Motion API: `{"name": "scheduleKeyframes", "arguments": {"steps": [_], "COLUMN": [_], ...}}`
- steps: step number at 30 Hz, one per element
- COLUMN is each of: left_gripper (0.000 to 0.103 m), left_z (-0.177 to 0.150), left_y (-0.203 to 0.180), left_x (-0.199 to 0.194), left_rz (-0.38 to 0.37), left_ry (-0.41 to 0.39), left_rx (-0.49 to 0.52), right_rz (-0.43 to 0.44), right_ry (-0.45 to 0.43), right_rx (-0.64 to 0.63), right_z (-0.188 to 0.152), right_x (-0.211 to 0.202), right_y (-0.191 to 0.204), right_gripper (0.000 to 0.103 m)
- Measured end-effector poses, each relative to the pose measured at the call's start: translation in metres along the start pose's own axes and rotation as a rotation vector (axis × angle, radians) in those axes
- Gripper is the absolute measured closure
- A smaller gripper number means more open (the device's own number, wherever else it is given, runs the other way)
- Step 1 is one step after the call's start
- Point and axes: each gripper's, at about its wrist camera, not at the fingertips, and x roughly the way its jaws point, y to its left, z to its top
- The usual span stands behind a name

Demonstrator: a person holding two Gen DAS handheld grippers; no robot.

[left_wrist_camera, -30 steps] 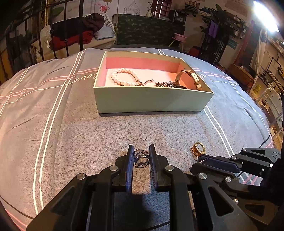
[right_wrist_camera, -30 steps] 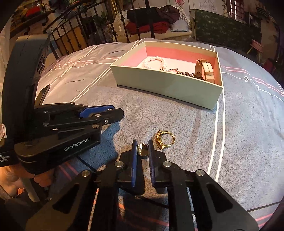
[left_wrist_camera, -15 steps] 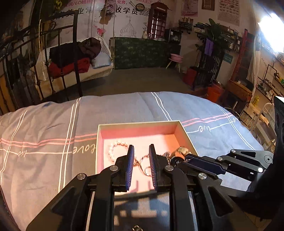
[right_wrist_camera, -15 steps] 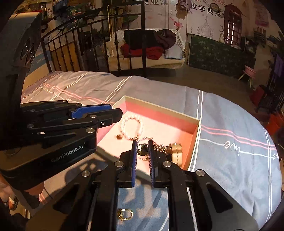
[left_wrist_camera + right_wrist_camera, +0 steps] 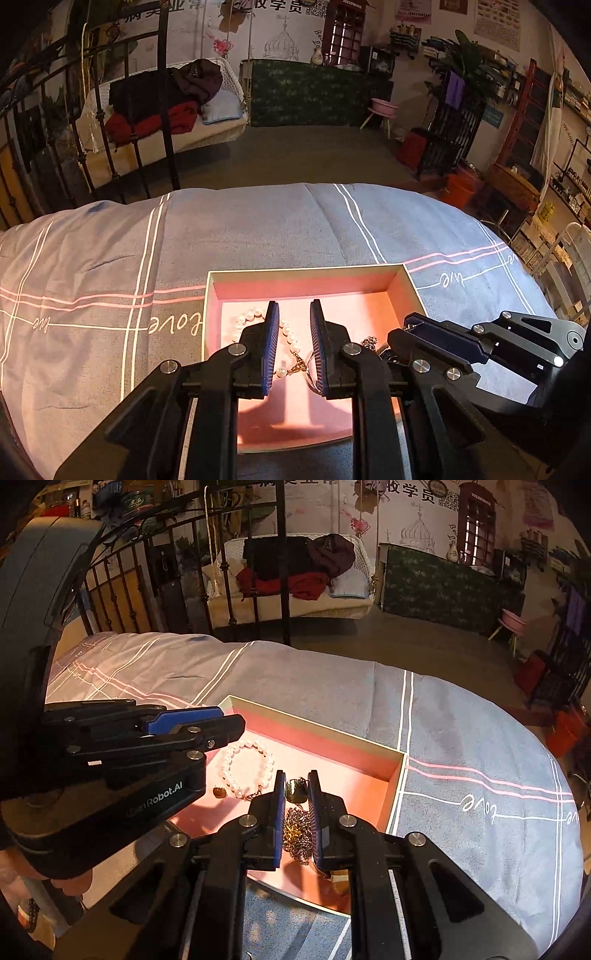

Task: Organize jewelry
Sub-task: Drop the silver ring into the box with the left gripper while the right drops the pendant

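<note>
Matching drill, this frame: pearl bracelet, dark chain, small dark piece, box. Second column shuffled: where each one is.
1 pearl bracelet
2 dark chain
3 small dark piece
4 box

A on the bedspread
B pinched in the right claw
C heaped on the box floor, under the right claw
D lying in a loop on the box floor

Pairs: 1-D; 2-C; 3-B; 4-A

Glossy pearl bracelet [image 5: 246,767], matt cardboard box [image 5: 303,268] (pink-lined), woven cloth bedspread [image 5: 92,258]

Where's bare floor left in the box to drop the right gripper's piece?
Far-right corner of the box, between far wall and chain heap, is bare for the piece. Also the near strip under the left gripper. Crowded: pearl bracelet, chain heap.
</note>
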Motion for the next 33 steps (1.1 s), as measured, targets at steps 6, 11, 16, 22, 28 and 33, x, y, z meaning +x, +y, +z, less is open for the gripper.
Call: {"name": "scheduleKeyframes", "arguments": {"steps": [6, 11, 16, 22, 28, 33], "left_gripper": [0.086, 0.022, 0.007, 0.006, 0.007, 0.007], "left_z": [0.003, 0.005, 0.001, -0.024, -0.068, -0.100], "left_y": [0.001, 0.002, 0.011, 0.017, 0.018, 0.020], "left_x": [0.003, 0.003, -0.012, -0.027, -0.038, -0.053], "left_rz": [-0.004, 0.014, 0.035, 0.016, -0.029, -0.059], "left_ry": [0.006, 0.010, -0.035, -0.046, -0.021, -0.016], "left_rx": [-0.001, -0.008, -0.048, -0.060, -0.040, -0.040], "right_rz": [0.003, -0.014, -0.044, -0.040, -0.035, -0.025], "right_ry": [0.016, 0.046, -0.041, -0.038, 0.016, 0.059], "right_rx": [-0.008, -0.044, -0.044, -0.001, -0.004, -0.032], "right_z": [-0.001, -0.004, -0.011, -0.026, -0.045, -0.069], "right_x": [0.005, 0.009, -0.009, -0.019, -0.020, -0.029], "right_y": [0.002, 0.007, 0.006, -0.002, -0.001, 0.013], "right_gripper": [0.090, 0.049, 0.010, 0.009, 0.009, 0.009]}}
